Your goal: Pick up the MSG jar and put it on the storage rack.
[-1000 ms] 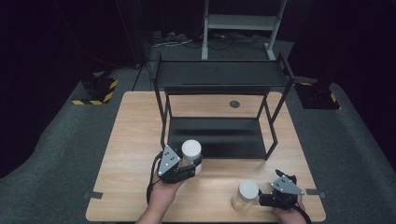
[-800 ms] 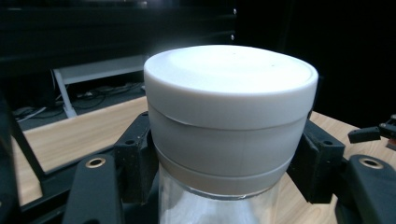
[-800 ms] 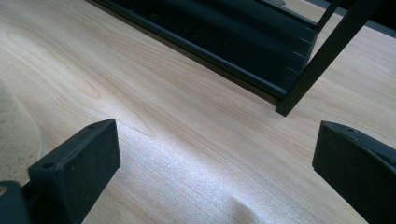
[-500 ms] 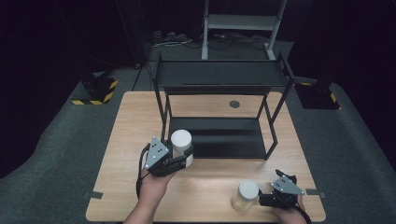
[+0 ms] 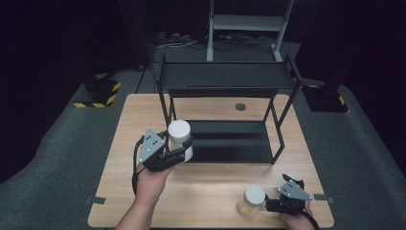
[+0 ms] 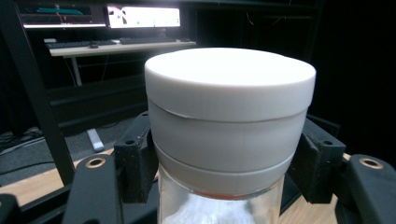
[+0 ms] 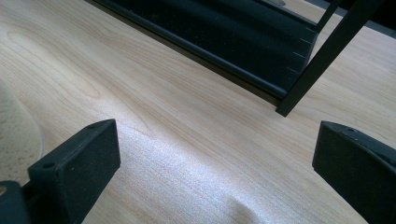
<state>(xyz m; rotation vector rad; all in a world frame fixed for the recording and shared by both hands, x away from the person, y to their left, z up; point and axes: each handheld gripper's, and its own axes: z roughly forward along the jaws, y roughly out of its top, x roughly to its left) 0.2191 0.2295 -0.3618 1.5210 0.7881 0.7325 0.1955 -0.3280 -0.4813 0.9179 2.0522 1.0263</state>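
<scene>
Matt white plastic lid [image 6: 229,81], light wood table [image 5: 210,191]

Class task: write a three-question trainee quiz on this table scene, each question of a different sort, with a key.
1. True or false: the left claw is shut on a white-lidded jar.
2. Where does the second jar stand? A) on the rack's lower shelf B) on the table beside the right claw C) on the rack's top
3. Fill in: the right claw's jaws are ____.

Key: 1 true; 2 B; 3 open, with bare wooden table between them.
</scene>
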